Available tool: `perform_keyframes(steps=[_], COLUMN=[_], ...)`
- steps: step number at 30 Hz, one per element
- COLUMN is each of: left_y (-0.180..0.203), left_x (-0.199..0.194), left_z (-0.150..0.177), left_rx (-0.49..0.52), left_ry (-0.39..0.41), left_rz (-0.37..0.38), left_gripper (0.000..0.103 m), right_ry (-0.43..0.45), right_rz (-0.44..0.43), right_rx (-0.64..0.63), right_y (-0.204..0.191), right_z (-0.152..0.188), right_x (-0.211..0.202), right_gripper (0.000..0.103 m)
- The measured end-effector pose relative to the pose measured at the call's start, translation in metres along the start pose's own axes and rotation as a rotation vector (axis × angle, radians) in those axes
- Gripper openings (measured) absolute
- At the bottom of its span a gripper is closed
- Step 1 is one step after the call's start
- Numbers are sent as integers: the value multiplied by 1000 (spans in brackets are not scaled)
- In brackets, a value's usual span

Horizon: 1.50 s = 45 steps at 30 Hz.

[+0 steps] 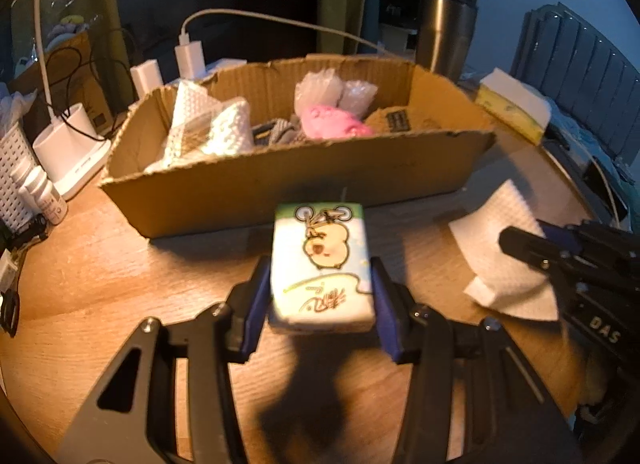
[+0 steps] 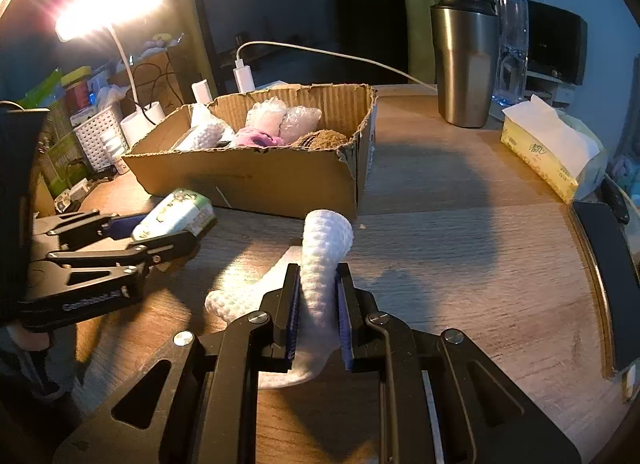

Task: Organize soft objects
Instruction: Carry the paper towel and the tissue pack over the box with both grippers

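My left gripper (image 1: 320, 284) is shut on a small tissue pack (image 1: 322, 264) with a cartoon print, held above the wooden table just in front of the cardboard box (image 1: 280, 192). It also shows in the right wrist view (image 2: 176, 214). My right gripper (image 2: 318, 288) is shut on a white waffle-textured cloth (image 2: 324, 260), part of which rests on the table; the cloth shows in the left wrist view (image 1: 504, 256). The box (image 2: 248, 176) holds white cloths, a pink soft toy (image 1: 332, 122), bubble wrap and a brown item.
A steel tumbler (image 2: 464, 64) and a water bottle stand behind the box. A yellow tissue box (image 2: 552, 152) sits at the right. A lit desk lamp (image 1: 68, 144), a white basket, chargers and cables crowd the left. The round table edge curves at the right.
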State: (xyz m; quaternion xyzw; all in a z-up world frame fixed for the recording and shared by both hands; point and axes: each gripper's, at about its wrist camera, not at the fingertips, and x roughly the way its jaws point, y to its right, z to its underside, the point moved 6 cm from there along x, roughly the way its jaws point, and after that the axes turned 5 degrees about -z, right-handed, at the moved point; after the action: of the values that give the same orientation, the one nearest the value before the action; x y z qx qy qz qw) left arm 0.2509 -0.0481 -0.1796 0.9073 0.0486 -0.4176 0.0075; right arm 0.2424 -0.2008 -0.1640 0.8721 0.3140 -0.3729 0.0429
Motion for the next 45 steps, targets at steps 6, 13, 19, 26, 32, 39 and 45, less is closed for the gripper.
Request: perform_keyframes(steps=[6,13,19,26,32,39,45], left_y=[-3,-7,-14,-17,-21,-27,-31], left_x=[-21,-46,-65,-85,-107,-125,-139], left_z=[2,4,6,-1,-13,-27,-42], left_rx=[0,-4,-13,-23,-31,-42,-49], left_ry=[43,107,142,194,252,306,356], left_rz=[22,38,47,61,70,74,75], left_gripper=[48,48,48,48,48,48,48], right_ry=[3,33,64,105,143,184,219], right_rz=[18,34,44,59,73,82,88], right_rx=[-4,-40,-70,-117,-147,-182,-200], right_y=[-3,-18,-32,-48,-57,-67,-73], right_z=[0,-7,-15,-30,-44,-62,-78], right_x=[-6,-22,-37,-56,-70,-84,-93], right_gripper=[18,18,18,18,18,18,18])
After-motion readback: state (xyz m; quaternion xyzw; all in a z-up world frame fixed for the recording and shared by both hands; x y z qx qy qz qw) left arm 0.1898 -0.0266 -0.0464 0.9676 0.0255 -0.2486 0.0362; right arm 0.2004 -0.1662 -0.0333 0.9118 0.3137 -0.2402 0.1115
